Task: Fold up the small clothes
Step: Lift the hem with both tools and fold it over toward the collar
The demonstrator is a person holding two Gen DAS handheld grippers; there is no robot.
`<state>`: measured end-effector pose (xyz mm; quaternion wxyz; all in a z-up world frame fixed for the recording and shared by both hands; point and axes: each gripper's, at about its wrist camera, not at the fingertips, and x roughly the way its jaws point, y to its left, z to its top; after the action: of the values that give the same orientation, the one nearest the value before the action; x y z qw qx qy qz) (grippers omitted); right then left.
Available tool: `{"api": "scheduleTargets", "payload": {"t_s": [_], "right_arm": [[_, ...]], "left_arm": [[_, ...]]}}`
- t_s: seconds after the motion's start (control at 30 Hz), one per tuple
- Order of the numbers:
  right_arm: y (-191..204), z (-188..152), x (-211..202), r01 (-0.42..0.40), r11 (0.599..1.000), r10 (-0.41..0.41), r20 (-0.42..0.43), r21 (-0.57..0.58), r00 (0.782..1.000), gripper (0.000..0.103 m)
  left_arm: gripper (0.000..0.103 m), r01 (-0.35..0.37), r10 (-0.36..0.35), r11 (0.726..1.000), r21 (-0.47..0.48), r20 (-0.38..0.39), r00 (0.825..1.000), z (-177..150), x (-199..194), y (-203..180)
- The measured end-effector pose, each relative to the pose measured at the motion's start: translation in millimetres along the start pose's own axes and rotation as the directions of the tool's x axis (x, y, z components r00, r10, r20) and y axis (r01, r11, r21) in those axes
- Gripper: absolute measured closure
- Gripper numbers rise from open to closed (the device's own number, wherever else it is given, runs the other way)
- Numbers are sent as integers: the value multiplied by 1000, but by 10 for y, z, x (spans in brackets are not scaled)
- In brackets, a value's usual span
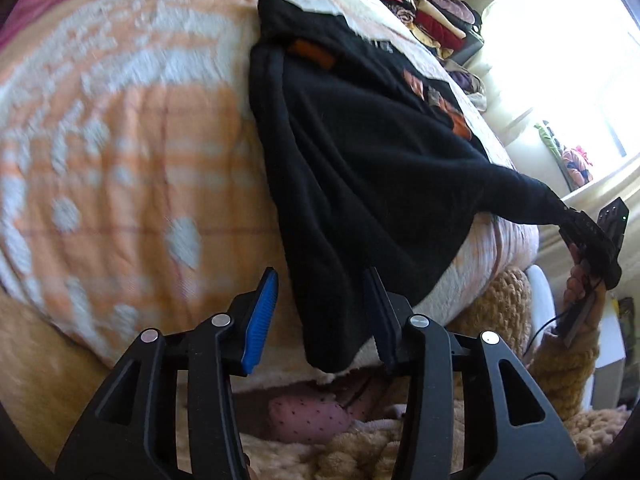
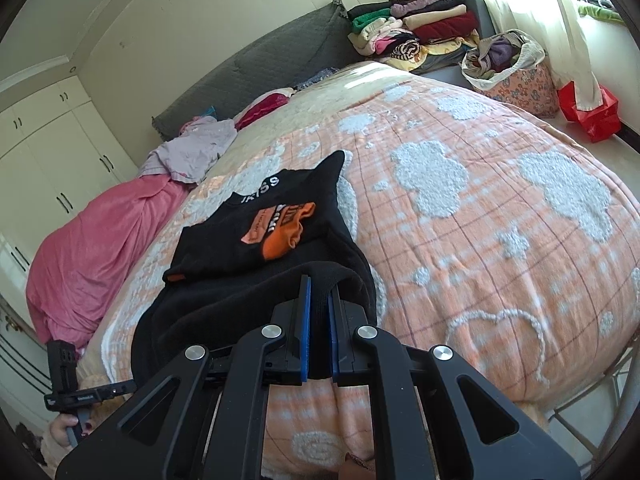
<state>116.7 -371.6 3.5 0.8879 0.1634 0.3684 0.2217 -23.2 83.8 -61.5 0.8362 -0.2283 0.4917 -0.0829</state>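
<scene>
A black sweatshirt (image 1: 360, 168) with orange patches and white letters lies on the orange and white bedspread (image 1: 120, 160), its lower part hanging over the bed's near edge. My left gripper (image 1: 324, 308) is open, its blue pads on either side of the hanging hem. My right gripper (image 2: 318, 332) is shut on a black corner of the sweatshirt (image 2: 256, 248) and pulls it taut; it also shows in the left wrist view (image 1: 592, 240) at the right.
Stacks of folded clothes (image 2: 416, 28) sit at the head of the bed. A floral basket of laundry (image 2: 512, 68) and a red bag (image 2: 592, 112) stand beside the bed. A pink blanket (image 2: 92, 248) and lilac garment (image 2: 196, 148) lie on the far side.
</scene>
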Motion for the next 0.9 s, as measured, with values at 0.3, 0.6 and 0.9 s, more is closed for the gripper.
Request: {"api": "scheduleTargets", "payload": {"t_s": [0.3,0.6,0.9], "right_arm": [[-1,-66,-16,2,1000,-2,-8,-8,1000,96],[99,235,36,-20,999,20,19,-39,1000,96],[373,772,224,-20,993,29,75,-119,997,96]], "left_arm": [[101,10,-10,1000,4,48,999,39,10,-47],[102,6,-21,998,59,267,963,614,-645,-131],[102,-16,-12,997,74,362,932,1350,-785,-170]]}}
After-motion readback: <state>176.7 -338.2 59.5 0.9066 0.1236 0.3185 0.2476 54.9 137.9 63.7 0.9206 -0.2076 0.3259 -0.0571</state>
